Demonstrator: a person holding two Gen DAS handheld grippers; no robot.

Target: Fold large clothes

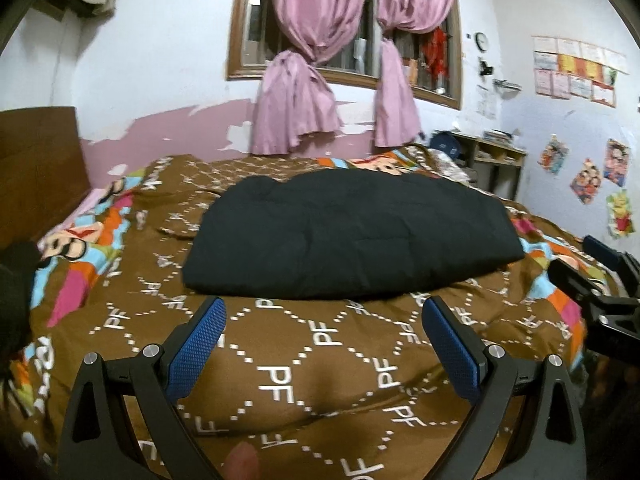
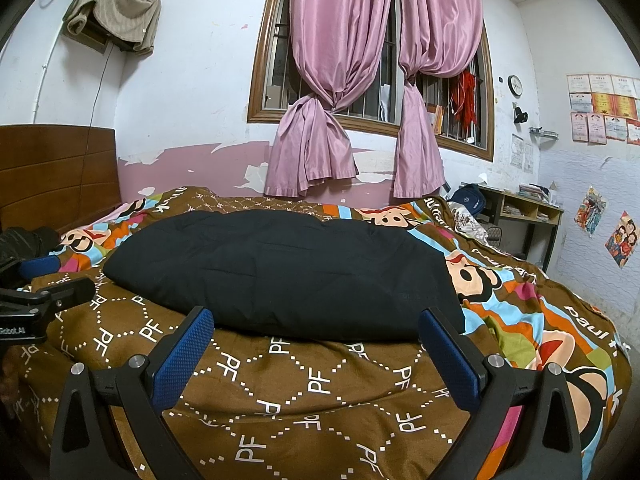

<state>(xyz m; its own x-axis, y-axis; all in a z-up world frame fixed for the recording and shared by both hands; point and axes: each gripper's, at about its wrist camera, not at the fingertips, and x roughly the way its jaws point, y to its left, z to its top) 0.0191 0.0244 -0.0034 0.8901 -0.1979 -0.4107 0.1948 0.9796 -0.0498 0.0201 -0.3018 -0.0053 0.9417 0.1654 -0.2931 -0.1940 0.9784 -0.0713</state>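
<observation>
A large black padded garment (image 1: 344, 236) lies folded into a thick flat bundle on the brown patterned bedspread (image 1: 288, 368); it also shows in the right wrist view (image 2: 288, 272). My left gripper (image 1: 326, 320) is open and empty, held just short of the garment's near edge. My right gripper (image 2: 316, 330) is open and empty, also just in front of the near edge. The right gripper shows at the right edge of the left wrist view (image 1: 592, 276); the left gripper shows at the left edge of the right wrist view (image 2: 44, 284).
A wooden headboard (image 2: 56, 172) stands at the left. Another dark garment (image 1: 16, 280) lies at the bed's left side. Behind the bed is a wall with a window and pink curtains (image 2: 344, 92). A wooden shelf (image 2: 524, 216) stands at the back right.
</observation>
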